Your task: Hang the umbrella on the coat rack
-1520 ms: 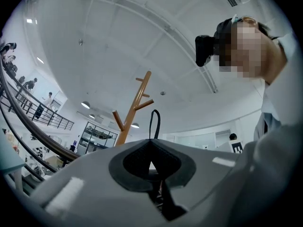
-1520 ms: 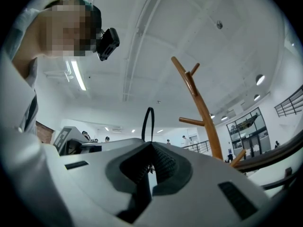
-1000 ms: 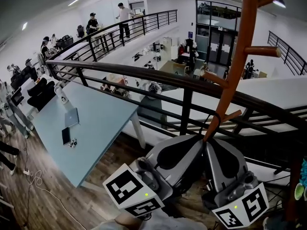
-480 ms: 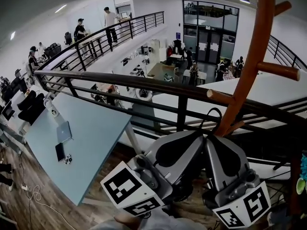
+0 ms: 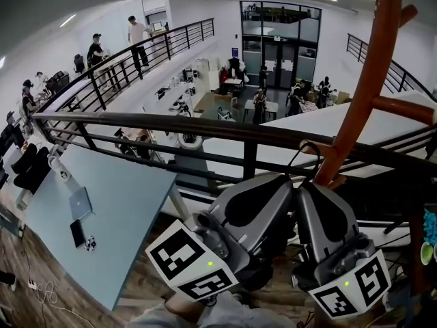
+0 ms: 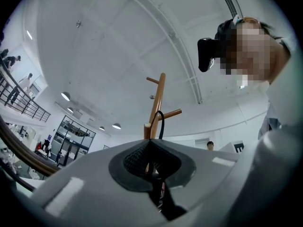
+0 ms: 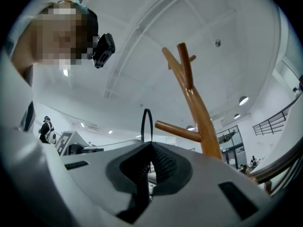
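Black cord: the umbrella's loop (image 7: 142, 126) rises at twelve o'clock from both pairs of jaws, left gripper (image 6: 150, 144) and right gripper (image 7: 150, 146) each pinched together on it, the umbrella itself hidden below. The coat rack (image 5: 355, 94) offers a peg (image 7: 176, 129) at two o'clock, which we judge nearest the right.

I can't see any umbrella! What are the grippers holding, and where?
Left gripper and right gripper both pinch a thin black strap loop near its bottom.

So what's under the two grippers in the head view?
The umbrella itself is covered by the left gripper and right gripper. Only its black strap loop shows, pinched by both and rising beside the coat rack.
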`<state>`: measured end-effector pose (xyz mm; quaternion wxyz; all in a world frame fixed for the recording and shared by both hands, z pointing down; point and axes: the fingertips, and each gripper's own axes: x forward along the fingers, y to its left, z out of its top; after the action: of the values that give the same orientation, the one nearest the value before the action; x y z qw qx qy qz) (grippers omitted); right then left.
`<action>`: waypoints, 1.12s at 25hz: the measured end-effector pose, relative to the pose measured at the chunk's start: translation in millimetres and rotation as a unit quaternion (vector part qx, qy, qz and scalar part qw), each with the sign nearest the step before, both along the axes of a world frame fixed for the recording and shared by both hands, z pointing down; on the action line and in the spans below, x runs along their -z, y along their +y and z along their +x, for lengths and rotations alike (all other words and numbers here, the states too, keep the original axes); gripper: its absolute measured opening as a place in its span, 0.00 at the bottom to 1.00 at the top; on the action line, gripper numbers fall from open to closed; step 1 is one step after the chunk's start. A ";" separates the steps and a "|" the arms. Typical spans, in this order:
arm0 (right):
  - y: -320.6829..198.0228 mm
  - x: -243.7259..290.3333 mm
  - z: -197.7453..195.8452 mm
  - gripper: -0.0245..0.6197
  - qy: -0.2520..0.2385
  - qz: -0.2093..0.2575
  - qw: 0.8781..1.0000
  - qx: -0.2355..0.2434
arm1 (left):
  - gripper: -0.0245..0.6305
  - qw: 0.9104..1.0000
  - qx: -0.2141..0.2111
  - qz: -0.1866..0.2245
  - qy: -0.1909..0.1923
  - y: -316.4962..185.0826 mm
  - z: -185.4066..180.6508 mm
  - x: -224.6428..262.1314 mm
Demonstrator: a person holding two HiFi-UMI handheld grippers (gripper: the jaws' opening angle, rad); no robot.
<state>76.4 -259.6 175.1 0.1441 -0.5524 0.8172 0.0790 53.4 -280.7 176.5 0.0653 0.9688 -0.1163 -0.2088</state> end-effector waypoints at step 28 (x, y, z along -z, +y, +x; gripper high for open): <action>-31.4 -19.2 30.3 0.04 -0.014 -0.039 0.995 -0.094 | 0.05 0.997 -0.075 -0.010 -0.010 -32.9 37.9 -19.4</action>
<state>106.6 -291.0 194.3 0.1257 -0.6330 0.7621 0.0521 91.4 -313.7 195.9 0.0899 0.9760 -0.0457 -0.1928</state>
